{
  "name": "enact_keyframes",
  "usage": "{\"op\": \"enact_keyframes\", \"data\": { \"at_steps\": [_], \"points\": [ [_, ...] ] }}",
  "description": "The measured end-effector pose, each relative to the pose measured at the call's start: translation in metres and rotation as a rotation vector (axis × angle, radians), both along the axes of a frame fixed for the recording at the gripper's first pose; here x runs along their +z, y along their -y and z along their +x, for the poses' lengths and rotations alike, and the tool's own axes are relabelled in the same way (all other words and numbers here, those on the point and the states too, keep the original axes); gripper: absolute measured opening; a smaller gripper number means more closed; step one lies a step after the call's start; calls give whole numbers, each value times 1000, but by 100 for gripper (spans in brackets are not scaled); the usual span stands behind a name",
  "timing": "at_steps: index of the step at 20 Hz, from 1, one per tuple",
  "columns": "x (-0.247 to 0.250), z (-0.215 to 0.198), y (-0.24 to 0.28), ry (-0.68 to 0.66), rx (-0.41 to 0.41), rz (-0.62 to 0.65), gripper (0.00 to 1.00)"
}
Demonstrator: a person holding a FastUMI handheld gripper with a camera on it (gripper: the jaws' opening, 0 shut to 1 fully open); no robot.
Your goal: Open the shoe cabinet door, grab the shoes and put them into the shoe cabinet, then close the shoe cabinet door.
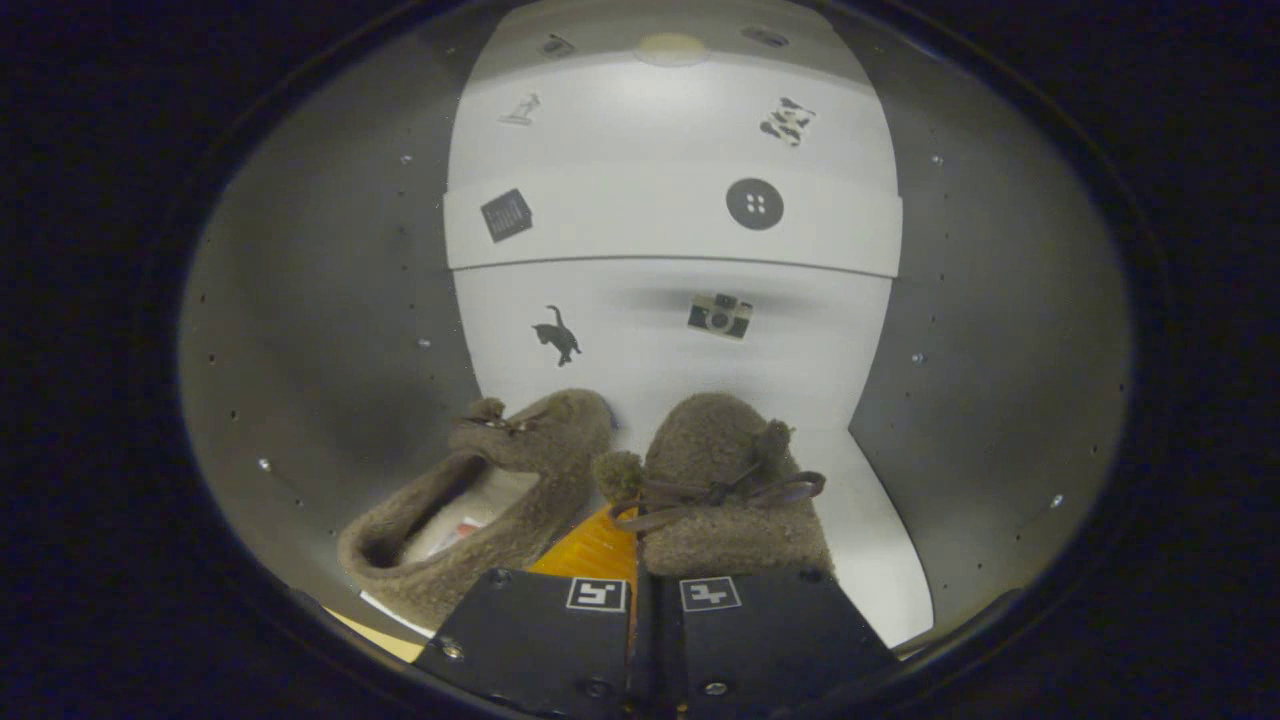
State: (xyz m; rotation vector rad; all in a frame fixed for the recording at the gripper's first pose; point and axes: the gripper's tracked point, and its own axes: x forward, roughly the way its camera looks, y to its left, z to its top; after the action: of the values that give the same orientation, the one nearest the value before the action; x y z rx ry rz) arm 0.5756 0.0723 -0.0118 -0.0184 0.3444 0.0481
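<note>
Holding my gripper (640, 600) clenched on the right slipper (735, 500); risk: it could knock the left slipper (480, 500) inside the cabinet (320, 330).

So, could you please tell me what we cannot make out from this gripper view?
- Grip: the gripper has its jaws close together at the right shoe; its heel is hidden behind them, so contact is unclear.
- Left shoe: its toe interior is in shadow, and the paper inside is too small to read.
- Cabinet door: cut off by the edge.
- Stickers on the back panel: small, fisheye-warped details.
</note>
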Motion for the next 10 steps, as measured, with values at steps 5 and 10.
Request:
{"op": "enact_keyframes", "data": {
  "at_steps": [5, 10],
  "points": [
    [-7, 1, 0, -34, -29, -20, 37],
    [12, -33, 3, 68, -46, -56, 55]
  ]
}}
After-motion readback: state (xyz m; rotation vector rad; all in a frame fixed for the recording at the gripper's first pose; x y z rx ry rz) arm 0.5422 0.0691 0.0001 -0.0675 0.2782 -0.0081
